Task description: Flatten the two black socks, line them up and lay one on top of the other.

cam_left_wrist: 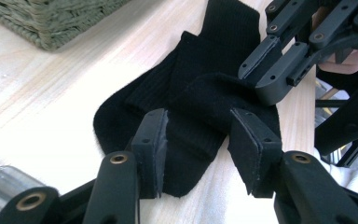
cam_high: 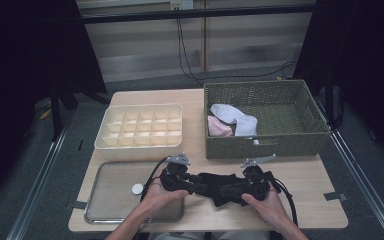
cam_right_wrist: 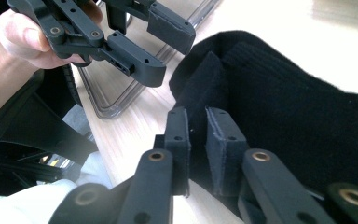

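Note:
A black sock point(cam_high: 215, 186) lies crumpled on the wooden table point(cam_high: 305, 200) near its front edge, between my two grippers. My left gripper point(cam_left_wrist: 200, 154) stands open, its jaws straddling the sock's point(cam_left_wrist: 200, 56) near end without pressing on it. From the other side my right gripper point(cam_right_wrist: 198, 140) is shut on a raised fold of the sock point(cam_right_wrist: 279, 107). The left gripper view has that right gripper point(cam_left_wrist: 262, 74) at upper right, pinching the fold. The left gripper point(cam_right_wrist: 161, 51) appears open at the top of the right gripper view.
A woven green basket point(cam_high: 260, 146) at the back right holds a white cloth point(cam_high: 235, 119) and a pink one point(cam_high: 219, 128). A cream divider box point(cam_high: 139, 126) stands at back left. A metal tray point(cam_high: 112, 200) with a small white disc point(cam_high: 137, 188) lies front left.

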Tool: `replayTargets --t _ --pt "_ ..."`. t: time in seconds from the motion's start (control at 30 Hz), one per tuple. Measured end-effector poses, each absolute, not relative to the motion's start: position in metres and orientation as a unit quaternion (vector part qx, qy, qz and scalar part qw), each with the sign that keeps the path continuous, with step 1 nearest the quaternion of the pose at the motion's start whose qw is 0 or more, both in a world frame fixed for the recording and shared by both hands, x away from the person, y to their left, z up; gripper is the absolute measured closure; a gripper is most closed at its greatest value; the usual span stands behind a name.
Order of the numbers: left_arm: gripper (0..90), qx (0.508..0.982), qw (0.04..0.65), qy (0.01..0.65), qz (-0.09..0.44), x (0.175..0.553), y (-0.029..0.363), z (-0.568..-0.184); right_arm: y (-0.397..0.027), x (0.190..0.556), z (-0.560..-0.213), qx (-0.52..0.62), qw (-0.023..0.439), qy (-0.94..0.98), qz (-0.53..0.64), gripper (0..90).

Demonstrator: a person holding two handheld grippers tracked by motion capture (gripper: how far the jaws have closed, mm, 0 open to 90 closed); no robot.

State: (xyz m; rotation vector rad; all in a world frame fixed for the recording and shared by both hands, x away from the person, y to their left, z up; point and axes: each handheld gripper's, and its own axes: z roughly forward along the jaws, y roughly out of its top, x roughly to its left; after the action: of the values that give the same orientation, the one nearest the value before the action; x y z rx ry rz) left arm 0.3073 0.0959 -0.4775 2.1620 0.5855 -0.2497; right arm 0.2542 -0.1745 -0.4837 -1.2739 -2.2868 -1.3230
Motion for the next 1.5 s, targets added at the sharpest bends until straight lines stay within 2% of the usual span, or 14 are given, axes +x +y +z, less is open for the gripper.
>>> replayTargets --t 0.1,0.27,0.5,0.6,0.67,0.8,0.87,0.97,1.03,1.1,1.2,1.5 --pt "54.4 0.866 0.428 0.236 -0.101 0.306 0.097 -0.476 -0.182 0.254 -0.478 -0.437 0.098 -0.765 -0.462 69.4" --pt "51.9 0.863 0.432 0.241 -0.103 0.304 0.099 -0.474 -0.200 0.253 -0.473 -0.455 0.078 -0.751 -0.472 70.8" --pt "48.0 0.861 0.435 0.243 -0.104 0.302 0.105 -0.472 -0.221 0.257 -0.483 -0.493 0.043 -0.752 -0.435 70.4" --pt "50.8 0.858 0.437 0.246 -0.114 0.304 0.102 -0.476 -0.225 0.258 -0.487 -0.508 0.037 -0.750 -0.421 67.9" --pt "57.9 0.863 0.432 0.234 -0.122 0.304 0.096 -0.479 -0.225 0.259 -0.491 -0.514 0.041 -0.749 -0.416 66.5" --pt "62.6 0.868 0.423 0.227 -0.130 0.304 0.087 -0.485 -0.221 0.260 -0.495 -0.516 0.044 -0.754 -0.404 64.0" --pt "61.4 0.864 0.427 0.230 -0.135 0.303 0.084 -0.484 -0.220 0.261 -0.497 -0.518 0.043 -0.757 -0.395 63.7" --pt "54.9 0.861 0.436 0.224 -0.137 0.301 0.081 -0.481 -0.219 0.262 -0.498 -0.517 0.044 -0.758 -0.395 64.0" --pt "52.0 0.864 0.432 0.225 -0.128 0.300 0.081 -0.480 -0.218 0.261 -0.498 -0.518 0.042 -0.758 -0.394 68.2" --pt "50.7 0.866 0.428 0.223 -0.132 0.301 0.082 -0.481 -0.216 0.261 -0.498 -0.516 0.039 -0.762 -0.390 78.6" --pt "49.6 0.863 0.430 0.227 -0.138 0.300 0.087 -0.482 -0.217 0.262 -0.497 -0.512 0.049 -0.756 -0.406 87.6" --pt "42.9 0.857 0.437 0.234 -0.142 0.301 0.090 -0.482 -0.220 0.258 -0.477 -0.493 0.066 -0.727 -0.474 88.9"
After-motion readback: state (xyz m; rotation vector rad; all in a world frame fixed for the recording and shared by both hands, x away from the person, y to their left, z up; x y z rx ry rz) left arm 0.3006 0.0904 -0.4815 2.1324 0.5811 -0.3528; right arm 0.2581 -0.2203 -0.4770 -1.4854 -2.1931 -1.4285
